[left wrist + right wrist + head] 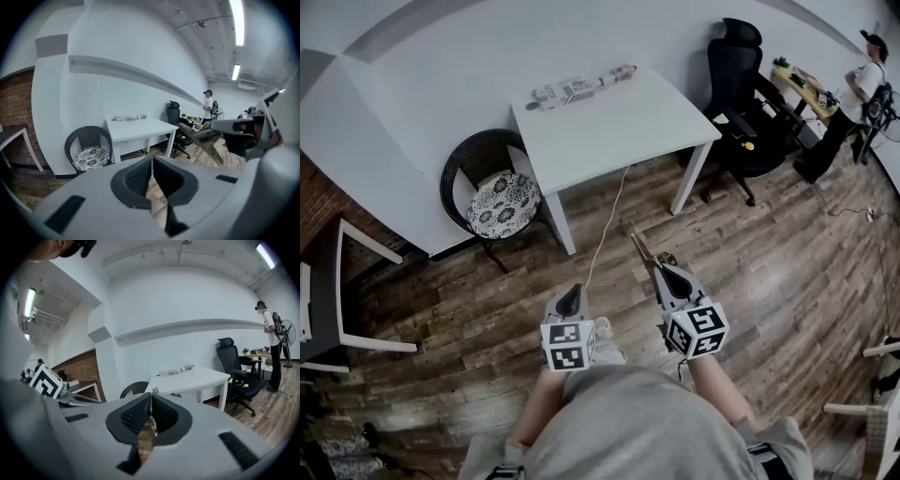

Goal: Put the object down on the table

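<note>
The only markings I can make out are the bold black-and-white square patterns on the cube (pixel 697 330) of each hand-held gripper. The print on the long bundle (pixel 577 90) at the worktop's far edge is too small to read. It shows as a dense black-and-white pattern on a soft, rolled shape.

The right hand-held gripper (pixel 660 270) has its ribbed black pads pressed together on a thin flat strip (pixel 641 247). The strip is tan and narrow, and it juts out past the tips over the floor (pixel 769 272), well short of the worktop's front edge.

The left hand-held gripper (pixel 573 292) also has its pads closed to a hairline seam. A thin white cord (pixel 607 220) runs from under the worktop's front edge to its tips. I cannot tell whether the pads pinch it.

The worktop (pixel 609 131) is a plain white rectangle, smooth and matte, on square white legs, and only the bundle lies on it. Off its left corner sits a round dark wicker chair (pixel 478 155) with a floral cushion (pixel 503 204). Off its right corner is a black office chair (pixel 736 84). The floor is worn wood plank.
</note>
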Demonstrator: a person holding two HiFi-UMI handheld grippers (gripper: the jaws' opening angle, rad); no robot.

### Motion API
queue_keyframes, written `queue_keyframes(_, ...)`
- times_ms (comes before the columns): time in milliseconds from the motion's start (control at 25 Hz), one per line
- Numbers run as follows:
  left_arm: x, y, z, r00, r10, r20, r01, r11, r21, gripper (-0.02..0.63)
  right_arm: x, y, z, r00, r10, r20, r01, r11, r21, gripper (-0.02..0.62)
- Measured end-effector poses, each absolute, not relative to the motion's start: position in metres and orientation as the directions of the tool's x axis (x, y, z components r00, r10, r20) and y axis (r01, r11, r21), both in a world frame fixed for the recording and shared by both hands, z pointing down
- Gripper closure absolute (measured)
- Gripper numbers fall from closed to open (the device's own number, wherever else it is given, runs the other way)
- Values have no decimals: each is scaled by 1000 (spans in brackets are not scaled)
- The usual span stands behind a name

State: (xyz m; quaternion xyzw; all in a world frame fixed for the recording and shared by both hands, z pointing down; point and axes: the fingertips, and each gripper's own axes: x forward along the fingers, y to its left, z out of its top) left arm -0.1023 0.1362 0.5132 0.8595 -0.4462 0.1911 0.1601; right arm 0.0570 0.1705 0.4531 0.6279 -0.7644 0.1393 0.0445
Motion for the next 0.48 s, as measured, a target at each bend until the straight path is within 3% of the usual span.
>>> queue_keyframes(480,-100,8,511,539,-698,471,-821,-560,110,591,56,45,447,-213,-946,245,-972,179,-152,588)
